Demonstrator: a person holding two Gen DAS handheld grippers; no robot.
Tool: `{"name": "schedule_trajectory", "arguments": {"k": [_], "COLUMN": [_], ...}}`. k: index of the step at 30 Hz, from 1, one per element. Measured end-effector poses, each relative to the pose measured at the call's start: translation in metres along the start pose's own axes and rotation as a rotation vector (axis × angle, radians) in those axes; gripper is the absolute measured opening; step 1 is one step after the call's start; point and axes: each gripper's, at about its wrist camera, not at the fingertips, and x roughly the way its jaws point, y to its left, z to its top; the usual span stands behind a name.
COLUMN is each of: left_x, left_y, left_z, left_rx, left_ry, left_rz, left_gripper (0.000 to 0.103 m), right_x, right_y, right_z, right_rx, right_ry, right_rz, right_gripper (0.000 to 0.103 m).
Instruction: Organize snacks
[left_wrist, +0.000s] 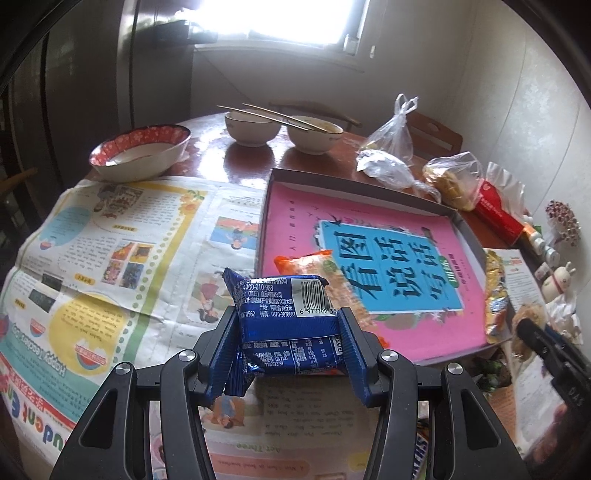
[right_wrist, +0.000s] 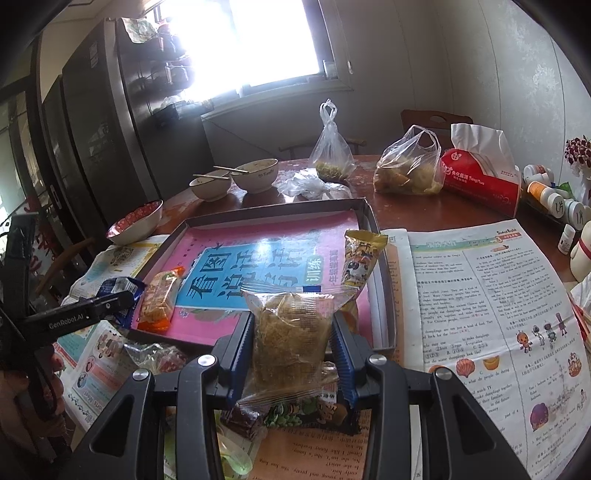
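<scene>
1. Progress check: the shallow box (right_wrist: 365, 210) with the pink book cover lining it is where the snacks seem to be going. Two are in so far, an orange packet (right_wrist: 159, 299) at its near left corner and a yellow packet (right_wrist: 360, 258) leaning on its right wall. So I'd call it partway.

2. Both my hands are loaded. My left gripper (left_wrist: 288, 328) is clamped on a blue wrapped snack (left_wrist: 280, 314), held up just short of the box's near left corner. My right gripper (right_wrist: 291, 339) is squeezing a clear packet of noodle crisps (right_wrist: 290, 328) just in front of the near edge.

3. Still left, as far as I can judge: those two, plus loose snacks on the newspaper (right_wrist: 480, 295) under my right gripper — a dark bar, a printed packet, something green.

4. View differences: only the right camera shows that leftover pile properly and the tissue pack (right_wrist: 480, 177). The left one gives the barcode side of the blue snack and the red-rimmed bowl (left_wrist: 140, 151) up close — though only a sliver of a wrapper at its bottom edge.
</scene>
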Motion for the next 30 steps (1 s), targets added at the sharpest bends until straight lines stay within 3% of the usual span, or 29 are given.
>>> {"name": "schedule_trajectory", "arguments": {"k": [9,30], "left_x": [0.008,0.023], "left_y": [-0.009,-0.019], "left_z": [0.002,0.004], "left_rx": [0.054,0.078], "left_ry": [-0.023,-0.006], "left_rz": [0.088,0.102], "left_gripper": [0.055,0.055], "right_x": [0.008,0.026], "right_y": [-0.001,-0.004], "right_z": [0.006,0.016], "right_rx": [0.005,-0.001], "right_ry": [-0.002,0.003], "right_rz": [0.004,0.007], "right_gripper": [0.041,0.041]}}
